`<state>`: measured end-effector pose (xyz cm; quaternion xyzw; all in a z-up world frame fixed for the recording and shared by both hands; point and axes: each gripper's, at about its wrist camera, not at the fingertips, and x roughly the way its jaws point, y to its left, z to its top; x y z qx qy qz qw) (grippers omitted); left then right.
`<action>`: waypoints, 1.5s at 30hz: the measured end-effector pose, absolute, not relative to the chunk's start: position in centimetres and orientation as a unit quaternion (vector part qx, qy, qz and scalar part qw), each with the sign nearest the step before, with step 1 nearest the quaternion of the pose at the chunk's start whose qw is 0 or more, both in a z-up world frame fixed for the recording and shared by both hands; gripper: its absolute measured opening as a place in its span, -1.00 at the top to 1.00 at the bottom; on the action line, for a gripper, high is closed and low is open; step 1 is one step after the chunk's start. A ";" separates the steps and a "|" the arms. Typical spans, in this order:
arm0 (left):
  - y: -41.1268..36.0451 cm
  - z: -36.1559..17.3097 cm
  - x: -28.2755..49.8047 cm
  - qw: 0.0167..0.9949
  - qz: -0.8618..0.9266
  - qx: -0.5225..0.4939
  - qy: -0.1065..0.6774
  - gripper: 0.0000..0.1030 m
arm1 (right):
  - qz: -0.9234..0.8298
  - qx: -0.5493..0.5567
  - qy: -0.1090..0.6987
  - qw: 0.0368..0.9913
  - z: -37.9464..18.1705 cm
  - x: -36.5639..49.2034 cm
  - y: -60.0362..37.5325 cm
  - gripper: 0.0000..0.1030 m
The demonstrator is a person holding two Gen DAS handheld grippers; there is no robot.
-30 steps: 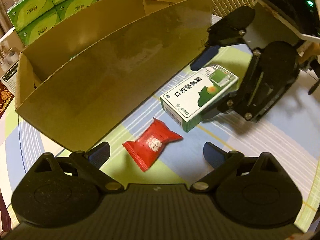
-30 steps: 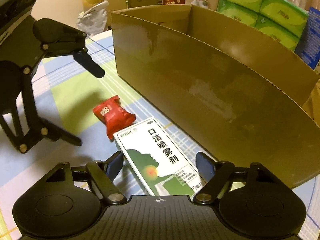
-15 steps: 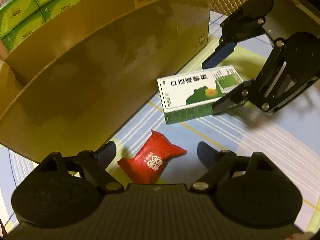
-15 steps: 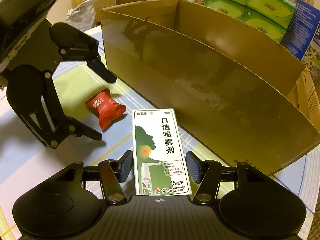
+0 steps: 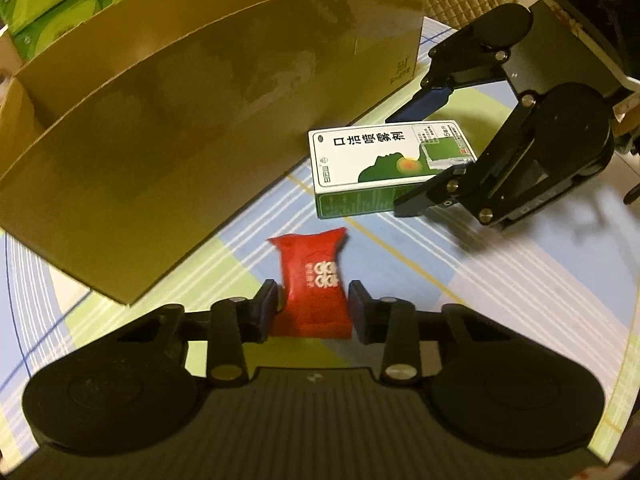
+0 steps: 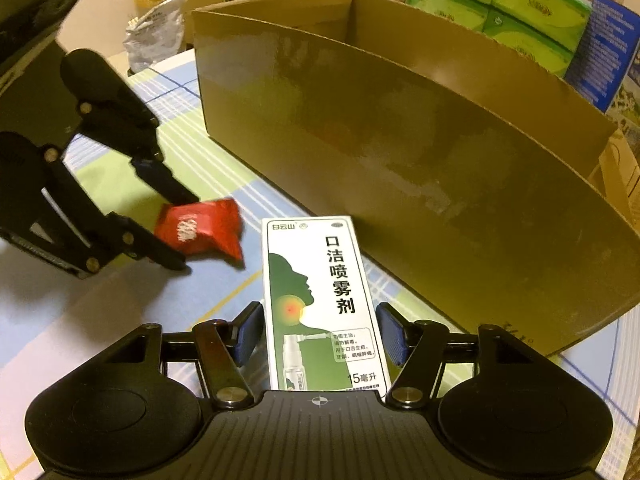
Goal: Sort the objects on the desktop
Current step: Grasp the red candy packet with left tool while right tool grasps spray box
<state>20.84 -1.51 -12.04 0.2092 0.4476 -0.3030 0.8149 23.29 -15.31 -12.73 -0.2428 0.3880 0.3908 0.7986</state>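
Note:
A red snack packet lies on the checked tablecloth, and my left gripper is shut on it, both pads pressing its sides. In the right wrist view the left gripper holds that packet just left of the spray box. The white-and-green throat spray box lies flat beside the cardboard wall. My right gripper is shut on its near end. From the left wrist view the right gripper straddles the spray box.
A large open cardboard box stands along the far side of both items. Green tissue packs and a blue carton are stacked behind it. A white plastic bag sits at the table's far corner.
My left gripper moved onto the red packet and shut on it. My right gripper slid over the spray box and closed on it; the box has turned to line up with the fingers.

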 end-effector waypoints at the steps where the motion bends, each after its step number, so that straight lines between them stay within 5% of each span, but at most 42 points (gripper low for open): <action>1: -1.6 -12.0 20.6 0.815 -0.298 0.207 0.451 0.41 | 0.388 -0.240 0.392 0.799 -12.6 23.3 -15.3 -0.12; 19: -1.5 -11.1 14.1 0.829 -0.251 0.153 0.475 0.42 | 0.313 -0.182 0.487 0.795 -10.9 18.6 -18.0 -0.04; 29: -1.1 -11.4 15.1 0.853 -0.201 0.095 0.473 -0.01 | 0.311 -0.175 0.472 0.806 -10.9 18.7 -17.4 -0.18; 36: -1.0 -12.5 16.1 0.850 -0.186 0.049 0.491 0.04 | 0.313 -0.171 0.465 0.810 -10.8 19.2 -16.6 -0.18; 45: -2.1 -12.0 16.3 0.858 -0.163 0.082 0.480 0.39 | 0.312 -0.170 0.470 0.808 -11.3 19.5 -16.6 -0.18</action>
